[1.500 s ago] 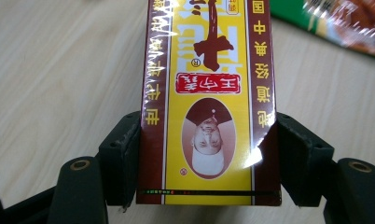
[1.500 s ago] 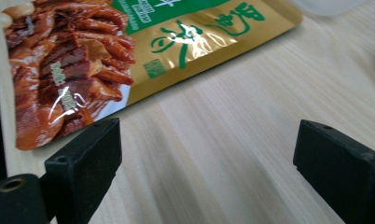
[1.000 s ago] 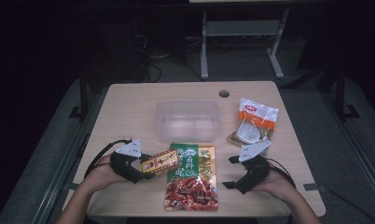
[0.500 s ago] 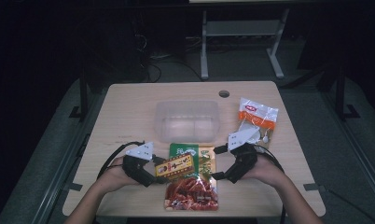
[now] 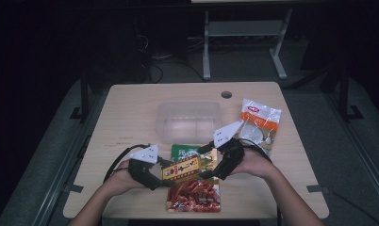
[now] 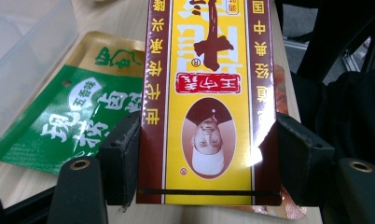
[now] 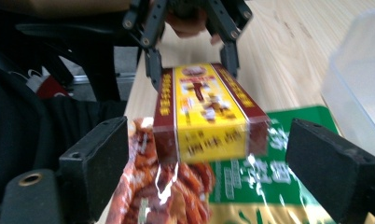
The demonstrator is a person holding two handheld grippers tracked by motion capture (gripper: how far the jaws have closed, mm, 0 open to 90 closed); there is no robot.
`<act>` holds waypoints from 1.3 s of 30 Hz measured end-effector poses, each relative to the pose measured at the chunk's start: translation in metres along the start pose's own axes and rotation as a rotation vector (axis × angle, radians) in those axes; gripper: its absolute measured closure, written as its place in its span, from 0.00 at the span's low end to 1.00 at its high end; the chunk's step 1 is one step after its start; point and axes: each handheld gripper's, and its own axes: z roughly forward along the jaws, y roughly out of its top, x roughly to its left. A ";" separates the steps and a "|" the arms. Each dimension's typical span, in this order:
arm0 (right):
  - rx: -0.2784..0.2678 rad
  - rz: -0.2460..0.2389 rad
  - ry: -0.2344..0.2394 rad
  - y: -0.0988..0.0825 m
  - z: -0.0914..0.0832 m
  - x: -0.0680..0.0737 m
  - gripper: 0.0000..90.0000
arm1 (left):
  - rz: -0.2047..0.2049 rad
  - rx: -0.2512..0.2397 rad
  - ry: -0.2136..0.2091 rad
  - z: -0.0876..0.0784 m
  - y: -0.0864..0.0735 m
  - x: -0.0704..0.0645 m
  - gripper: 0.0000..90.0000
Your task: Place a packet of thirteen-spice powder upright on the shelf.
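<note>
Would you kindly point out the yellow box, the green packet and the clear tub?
yellow box [image 6: 209,93], left gripper view, middle of its printed face.
green packet [image 6: 78,116], left gripper view, its printed front.
clear tub [image 5: 190,109], high view, far rim.

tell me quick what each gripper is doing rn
Left gripper: shut on the yellow and maroon box.
Right gripper: open, jaws either side of the box's free end, not gripping.

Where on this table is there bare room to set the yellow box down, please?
Bare wood lies left of the clear tub, out to the table edge, and behind the tub beside the cable hole. The front centre is crowded: green pouch, red snack bag, both grippers.
</note>
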 end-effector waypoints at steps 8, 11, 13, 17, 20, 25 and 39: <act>0.021 -0.023 0.001 0.001 0.012 0.000 0.16 | -0.001 -0.022 0.003 -0.001 0.001 -0.001 0.35; 0.023 -0.013 0.002 0.002 0.013 0.001 0.17 | 0.012 -0.015 0.006 -0.001 0.002 -0.001 0.35; 0.016 -0.022 0.000 0.002 0.014 0.001 0.18 | 0.005 -0.022 0.004 -0.001 0.002 -0.001 0.35; 0.021 -0.029 -0.009 0.002 0.014 0.002 0.23 | -0.001 -0.028 0.002 0.000 0.002 -0.001 0.35; 0.020 -0.048 -0.016 0.002 0.014 0.001 0.27 | -0.003 -0.027 -0.002 0.001 0.002 -0.002 0.35; 0.019 -0.054 -0.019 0.002 0.013 0.003 0.33 | -0.002 -0.031 -0.013 0.002 0.002 -0.002 0.35; 0.026 -0.061 -0.016 0.003 0.011 0.007 0.35 | 0.000 -0.034 -0.036 0.005 0.000 -0.002 0.35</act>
